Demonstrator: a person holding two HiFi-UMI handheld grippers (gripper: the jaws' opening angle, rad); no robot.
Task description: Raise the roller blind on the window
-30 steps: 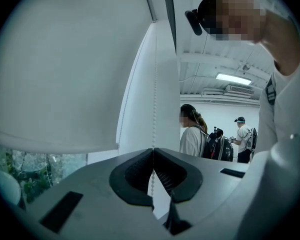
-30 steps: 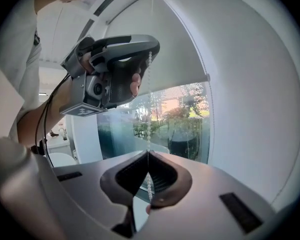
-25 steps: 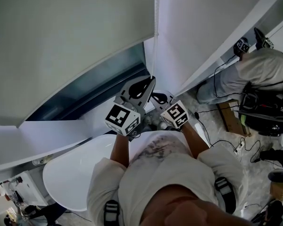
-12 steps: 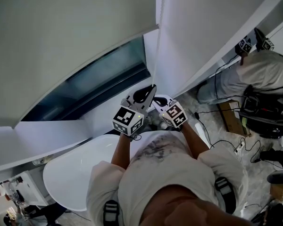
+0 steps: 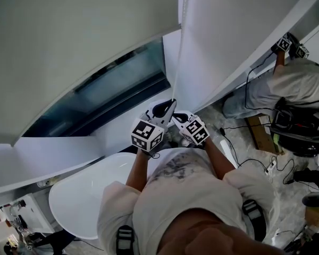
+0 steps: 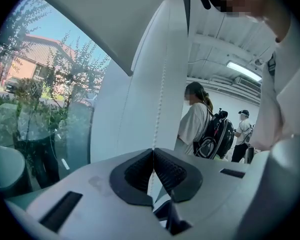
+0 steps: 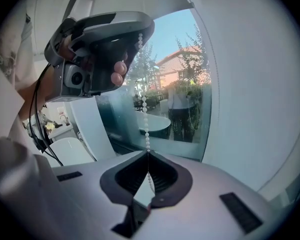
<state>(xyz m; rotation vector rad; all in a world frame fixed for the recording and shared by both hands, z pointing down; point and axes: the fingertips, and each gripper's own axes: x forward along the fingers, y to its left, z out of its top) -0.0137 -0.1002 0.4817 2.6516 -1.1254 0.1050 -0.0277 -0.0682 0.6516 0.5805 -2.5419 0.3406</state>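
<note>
The grey-white roller blind (image 5: 80, 41) covers the upper window, with a strip of glass (image 5: 111, 92) showing below its bottom edge. A white bead chain (image 5: 176, 73) hangs beside the frame. My left gripper (image 5: 173, 101) is shut on the bead chain (image 6: 159, 101), which runs up from its closed tips (image 6: 152, 150). Just below it, my right gripper (image 5: 175, 117) is shut on the same bead chain (image 7: 145, 119), pinched at its tips (image 7: 148, 153). In the right gripper view the left gripper (image 7: 139, 34) is above, the chain hanging from its jaws.
A round white table (image 5: 85, 195) stands below left, under the white sill (image 5: 42, 158). At the right another person (image 5: 292, 84) with a black backpack (image 5: 300, 132) works by the wall, with cables (image 5: 255, 163) on the floor. Other people (image 6: 195, 124) stand further back in the left gripper view.
Both grippers have come down together with the chain in them. The blind's bottom edge has risen, and more glass shows under it.
</note>
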